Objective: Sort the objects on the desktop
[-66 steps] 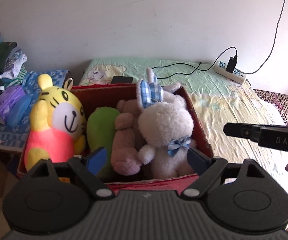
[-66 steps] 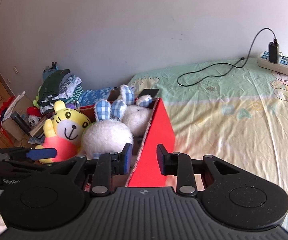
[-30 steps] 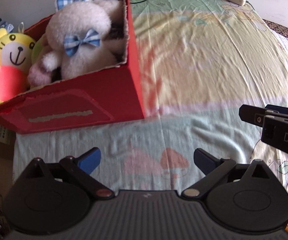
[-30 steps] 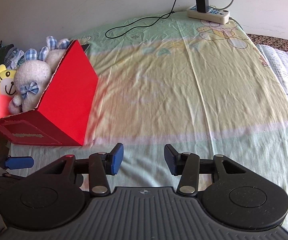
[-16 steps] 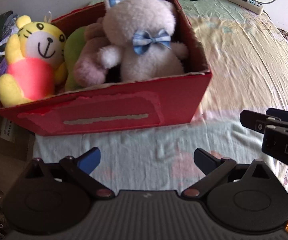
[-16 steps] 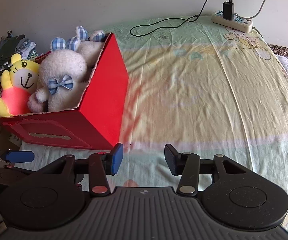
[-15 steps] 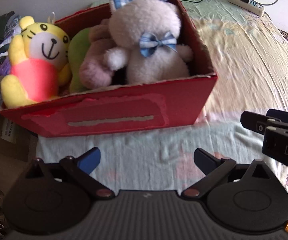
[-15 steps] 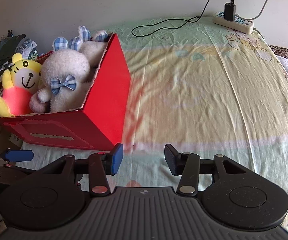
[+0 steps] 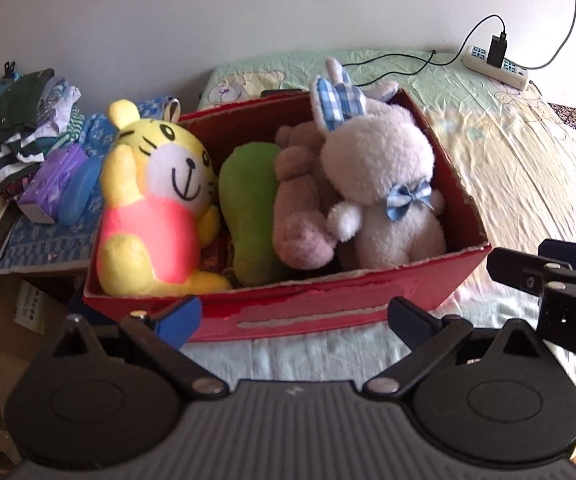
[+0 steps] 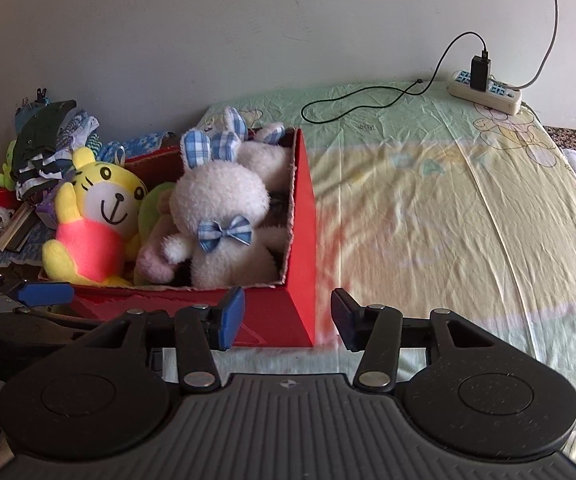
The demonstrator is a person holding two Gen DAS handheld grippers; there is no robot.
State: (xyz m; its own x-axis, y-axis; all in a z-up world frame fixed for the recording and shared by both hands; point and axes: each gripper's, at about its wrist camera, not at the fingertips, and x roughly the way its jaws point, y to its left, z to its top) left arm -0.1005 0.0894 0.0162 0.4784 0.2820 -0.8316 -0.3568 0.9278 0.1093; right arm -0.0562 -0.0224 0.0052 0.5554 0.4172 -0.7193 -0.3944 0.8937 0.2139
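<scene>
Red box [image 9: 328, 312] sitting on bed [image 10: 448, 208], packed with plush toys, at 12 o'clock from you. Left tongs [image 9: 294, 318] standing apart, empty. Right tongs [image 10: 288, 316] opening, nothing between. You're hovering both near front wall; keep level, avoid snagging white rabbit [image 9: 384, 184].

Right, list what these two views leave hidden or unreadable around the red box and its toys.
- Left wrist view: the red box floor is covered by the toys.
- Left wrist view: the brown plush is wedged behind the white bunny, so its face is hidden.
- Right wrist view: the green plush is mostly behind the yellow tiger.
- Right wrist view: the clothes pile is too small to identify.
</scene>
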